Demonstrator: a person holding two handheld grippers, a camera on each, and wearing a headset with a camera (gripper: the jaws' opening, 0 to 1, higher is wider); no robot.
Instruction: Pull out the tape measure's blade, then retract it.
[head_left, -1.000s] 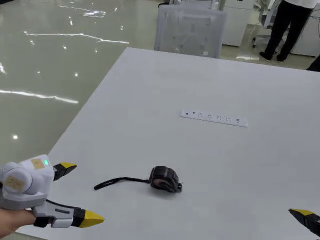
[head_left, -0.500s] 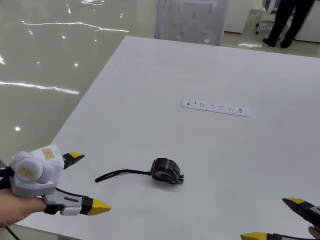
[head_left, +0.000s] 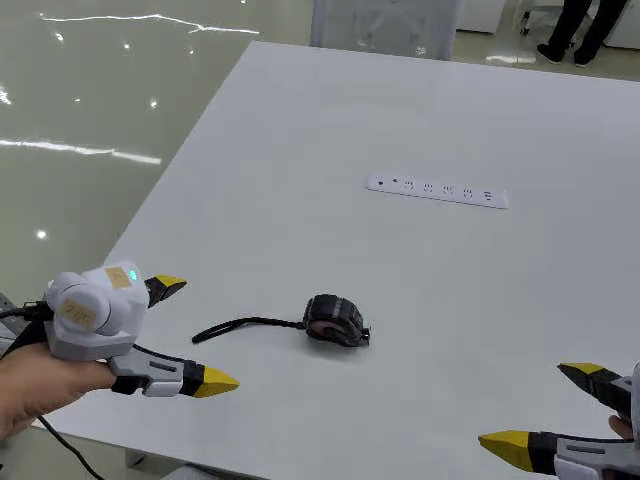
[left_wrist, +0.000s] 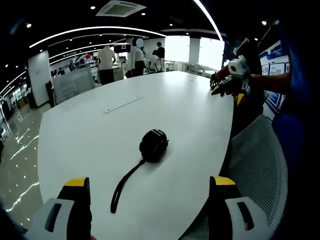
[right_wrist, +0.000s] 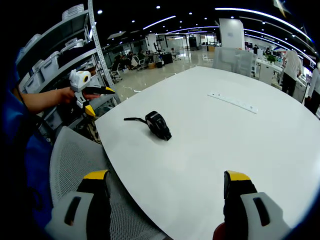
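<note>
Table (head_left: 300, 150) is carrying tape measure (head_left: 336, 320) near its front edge, blade not yet out. Left gripper (head_left: 205, 332) is hovering nearer, right gripper (head_left: 530, 404) farther off, both with jaws apart and holding nothing. Tape measure is lying between the 2, strap (head_left: 240, 326) trailing leftward, blade end seemingly pointing right.

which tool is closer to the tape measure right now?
Left. The left tool hovers open at the table's near-left corner, just short of the strap, with the tape measure ahead. The right tool, also open, sits farther off at the near-right edge.
</note>
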